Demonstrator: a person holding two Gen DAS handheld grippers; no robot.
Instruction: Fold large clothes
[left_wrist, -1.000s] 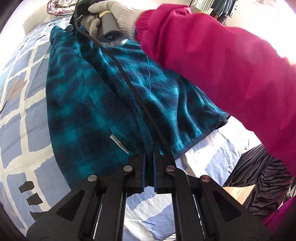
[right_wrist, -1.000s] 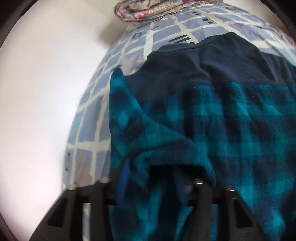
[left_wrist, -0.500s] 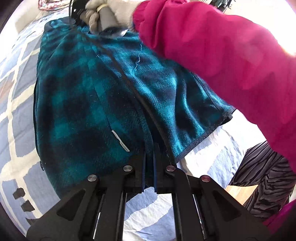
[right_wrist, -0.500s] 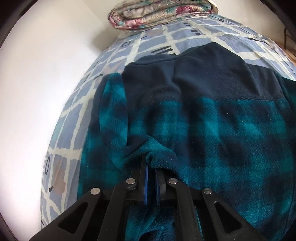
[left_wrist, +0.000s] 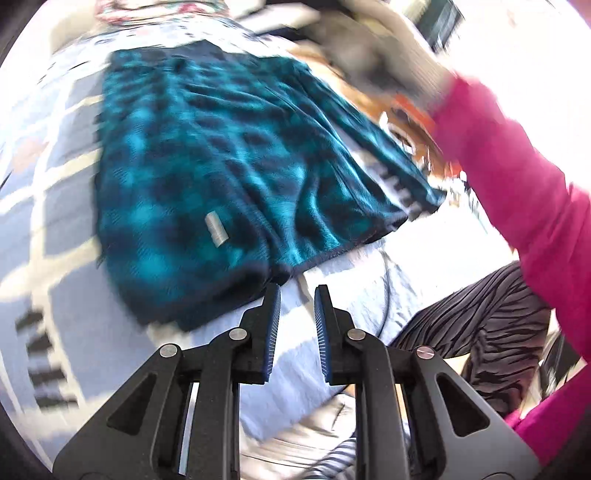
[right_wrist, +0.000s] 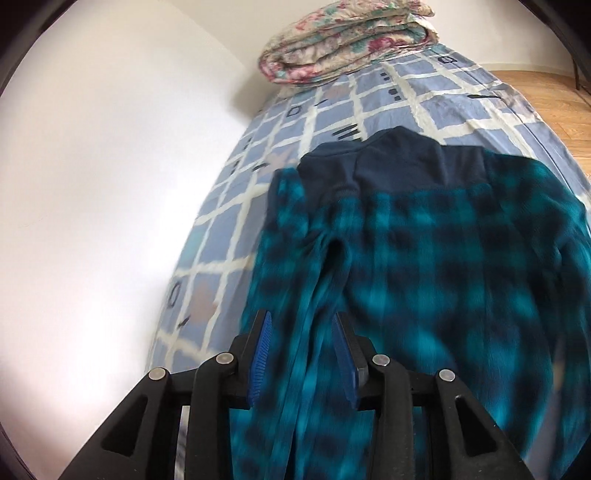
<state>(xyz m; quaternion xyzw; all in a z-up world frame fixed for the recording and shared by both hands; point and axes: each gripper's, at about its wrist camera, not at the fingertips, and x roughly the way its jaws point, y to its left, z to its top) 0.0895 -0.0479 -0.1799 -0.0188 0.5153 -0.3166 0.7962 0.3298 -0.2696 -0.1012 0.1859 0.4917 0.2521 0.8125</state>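
Ahead of left gripper (left_wrist: 297, 295), jaws opening, empty: plaid fleece (left_wrist: 221, 177); checked bedsheet (left_wrist: 66, 258); folded quilt (right_wrist: 347, 40). Right gripper (right_wrist: 301, 332) opening over fleece; pink sleeve (left_wrist: 517, 177) alongside.

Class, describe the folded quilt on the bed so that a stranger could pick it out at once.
Start at the bed with its blue-and-white checked sheet. At its far end, near the wall, lies the quilt, beyond the teal plaid garment. It alone is floral, pink and pale green.

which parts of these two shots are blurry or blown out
Left wrist view: the teal plaid garment and the gloved hand are smeared by motion, and the top right corner is blown out by light; the left claw stays sharp. Right wrist view: the plaid is blurred near the right claw, the folded quilt is crisp, and the wall is washed out white.
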